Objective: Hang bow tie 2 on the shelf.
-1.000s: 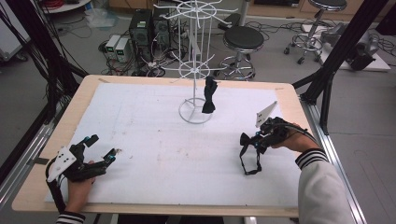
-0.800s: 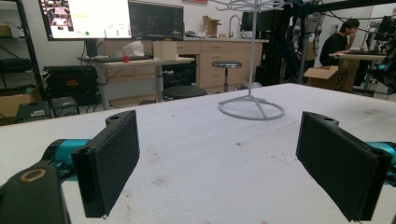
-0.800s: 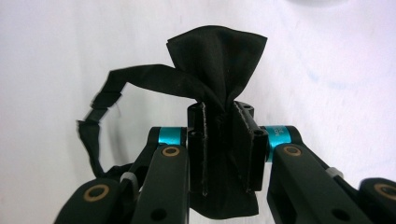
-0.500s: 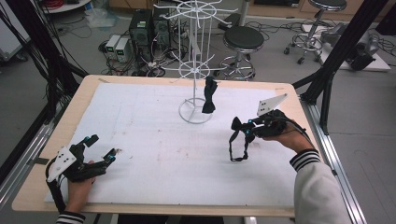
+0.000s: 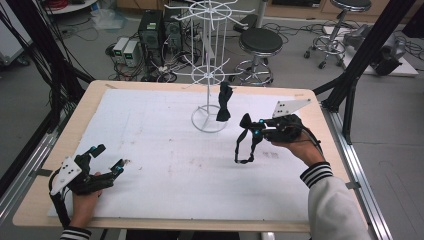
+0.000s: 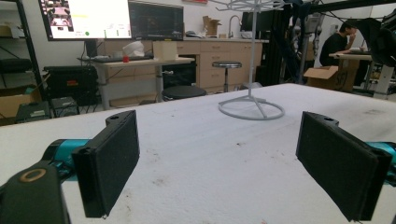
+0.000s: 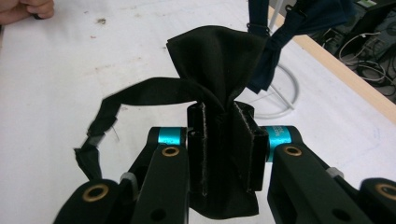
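Tabletop covered in white sheeting (image 5: 165, 150), rimmed by a pale wood edge, with wide bare space across its left and middle.

At the near left corner, the left gripper (image 5: 102, 162) rests low by the table edge. Its two flat black foam-faced pads (image 6: 109, 161) stand far apart with nothing between them; white sheeting with a few dark specks stretches clear ahead of them.

At the table's middle back stands a white wire display stand (image 5: 209, 60): thin pole, round ring base, spoked hook tiers. A black bow tie (image 5: 223, 102) hangs from a lower hook, just beside the pole.

To the right, close to the stand, the right gripper (image 5: 248, 129) is held above the surface, well in from the right edge. Its pads are clenched tight on a second black fabric bow tie (image 7: 217, 60), bunching the soft cloth into folds. The tie's narrow strap (image 5: 243, 150) dangles in a loop toward the table.

Beyond the table: grey floor, round stools, computer boxes, cables and black frame posts.
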`<action>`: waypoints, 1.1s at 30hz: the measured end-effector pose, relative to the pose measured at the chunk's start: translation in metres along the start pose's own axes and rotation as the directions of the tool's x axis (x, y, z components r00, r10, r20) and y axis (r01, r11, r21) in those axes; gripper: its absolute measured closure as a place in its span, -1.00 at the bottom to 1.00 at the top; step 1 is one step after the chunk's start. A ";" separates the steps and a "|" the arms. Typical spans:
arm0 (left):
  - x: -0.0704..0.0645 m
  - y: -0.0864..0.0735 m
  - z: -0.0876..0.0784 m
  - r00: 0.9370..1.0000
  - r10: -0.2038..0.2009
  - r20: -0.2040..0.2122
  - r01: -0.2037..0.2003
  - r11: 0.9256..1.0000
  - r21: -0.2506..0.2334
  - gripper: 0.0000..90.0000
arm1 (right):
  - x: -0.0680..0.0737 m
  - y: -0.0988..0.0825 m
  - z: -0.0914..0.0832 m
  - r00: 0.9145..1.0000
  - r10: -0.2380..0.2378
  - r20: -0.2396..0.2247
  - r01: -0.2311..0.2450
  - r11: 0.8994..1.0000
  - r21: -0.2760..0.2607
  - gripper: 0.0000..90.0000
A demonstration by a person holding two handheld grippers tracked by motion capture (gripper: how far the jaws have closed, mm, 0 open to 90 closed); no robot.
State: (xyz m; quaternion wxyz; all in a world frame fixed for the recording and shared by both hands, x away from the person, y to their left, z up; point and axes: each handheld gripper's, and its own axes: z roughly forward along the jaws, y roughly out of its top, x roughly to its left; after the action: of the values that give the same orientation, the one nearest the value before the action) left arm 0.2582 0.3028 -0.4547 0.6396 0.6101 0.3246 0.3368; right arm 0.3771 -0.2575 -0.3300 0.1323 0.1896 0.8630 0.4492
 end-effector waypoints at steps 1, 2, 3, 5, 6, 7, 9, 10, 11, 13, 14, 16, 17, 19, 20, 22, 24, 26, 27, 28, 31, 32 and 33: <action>0.000 0.000 0.000 1.000 0.000 0.000 0.000 1.000 -0.001 -0.69 | 0.000 0.001 0.000 1.000 -0.004 0.000 0.004 1.000 -0.002 0.71; 0.000 0.000 0.000 1.000 0.000 0.000 0.000 1.000 0.000 -0.69 | 0.000 0.001 0.001 1.000 0.005 -0.003 -0.005 1.000 -0.004 0.71; 0.000 0.000 0.000 1.000 0.000 0.000 0.000 1.000 0.000 -0.69 | 0.000 0.002 0.001 1.000 0.001 0.002 -0.001 1.000 -0.009 0.71; 0.000 0.000 0.000 1.000 0.000 0.000 0.000 1.000 0.000 -0.69 | 0.000 0.003 0.002 1.000 0.004 0.002 -0.004 1.000 -0.012 0.71; 0.000 0.000 0.000 1.000 0.000 0.000 0.000 1.000 -0.001 -0.69 | 0.001 0.003 0.002 1.000 0.010 0.009 -0.010 1.000 -0.016 0.71; 0.000 0.000 0.000 1.000 -0.001 0.000 0.001 1.000 -0.001 -0.69 | 0.001 0.004 0.002 1.000 0.013 0.011 -0.013 1.000 -0.023 0.71; 0.000 0.000 0.000 1.000 0.000 0.000 0.000 1.000 -0.001 -0.69 | 0.002 0.007 0.002 1.000 0.016 0.022 -0.015 0.999 -0.038 0.71; 0.000 0.000 0.000 1.000 0.000 0.000 0.000 1.000 0.000 -0.69 | 0.003 0.008 0.002 0.999 0.019 0.026 -0.018 0.999 -0.045 0.71; 0.000 0.000 0.000 1.000 0.000 0.000 0.000 1.000 -0.001 -0.69 | 0.004 0.010 0.002 0.999 0.024 0.037 -0.022 0.998 -0.050 0.71; 0.000 0.000 0.000 1.000 0.000 0.000 0.000 1.000 -0.001 -0.69 | 0.005 0.013 0.002 0.998 0.040 0.056 -0.036 0.997 -0.068 0.71; 0.000 0.000 0.000 1.000 0.000 0.000 0.000 1.000 -0.001 -0.69 | 0.006 0.015 0.002 0.997 0.052 0.062 -0.048 0.996 -0.075 0.71; 0.000 0.000 0.000 1.000 0.000 0.000 0.000 1.000 -0.001 -0.69 | 0.009 0.019 0.003 0.995 0.067 0.079 -0.060 0.994 -0.090 0.71; 0.000 0.000 0.000 1.000 0.000 0.000 0.000 1.000 -0.001 -0.69 | 0.010 0.021 0.003 0.993 0.074 0.091 -0.065 0.993 -0.100 0.71; 0.000 0.000 0.000 1.000 0.000 0.000 0.000 1.000 -0.001 -0.69 | 0.012 0.026 0.003 0.989 0.104 0.107 -0.092 0.989 -0.112 0.70; 0.000 0.000 0.000 1.000 0.000 0.000 0.000 1.000 0.000 -0.69 | 0.013 0.028 0.003 0.988 0.107 0.114 -0.093 0.988 -0.123 0.70; 0.000 0.000 0.000 1.000 -0.001 0.001 0.001 1.000 -0.001 -0.69 | 0.015 0.033 0.004 0.987 0.106 0.121 -0.088 0.986 -0.142 0.70; 0.000 0.000 0.000 1.000 0.000 0.000 0.000 1.000 -0.002 -0.69 | 0.018 0.038 0.006 0.985 0.111 0.131 -0.090 0.984 -0.152 0.70; 0.000 0.000 0.000 1.000 0.000 0.000 0.000 1.000 -0.002 -0.69 | 0.020 0.044 0.007 0.984 0.112 0.140 -0.088 0.982 -0.166 0.70; 0.000 0.000 0.000 1.000 0.000 0.000 0.000 1.000 -0.002 -0.69 | 0.021 0.046 0.008 0.983 0.114 0.145 -0.090 0.982 -0.166 0.70; 0.000 0.000 0.000 1.000 -0.002 0.000 0.002 1.000 -0.001 -0.69 | 0.022 0.049 0.009 0.982 0.113 0.149 -0.086 0.981 -0.173 0.70; 0.000 0.000 0.000 1.000 -0.001 0.001 0.001 1.000 -0.002 -0.69 | 0.024 0.056 0.012 0.979 0.121 0.162 -0.090 0.978 -0.189 0.70; 0.000 0.000 0.000 1.000 -0.002 0.000 0.002 1.000 -0.002 -0.69 | 0.024 0.059 0.013 0.977 0.122 0.173 -0.088 0.977 -0.192 0.70; 0.000 0.000 0.000 1.000 -0.002 0.001 0.002 1.000 -0.002 -0.69 | 0.024 0.061 0.014 0.978 0.122 0.171 -0.088 0.977 -0.197 0.70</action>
State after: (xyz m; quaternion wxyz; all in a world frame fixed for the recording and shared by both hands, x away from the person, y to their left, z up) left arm 0.2581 0.3028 -0.4548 0.6408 0.6091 0.3246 0.3362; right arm 0.3740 -0.2045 -0.2887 0.2038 0.2620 0.7897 0.5160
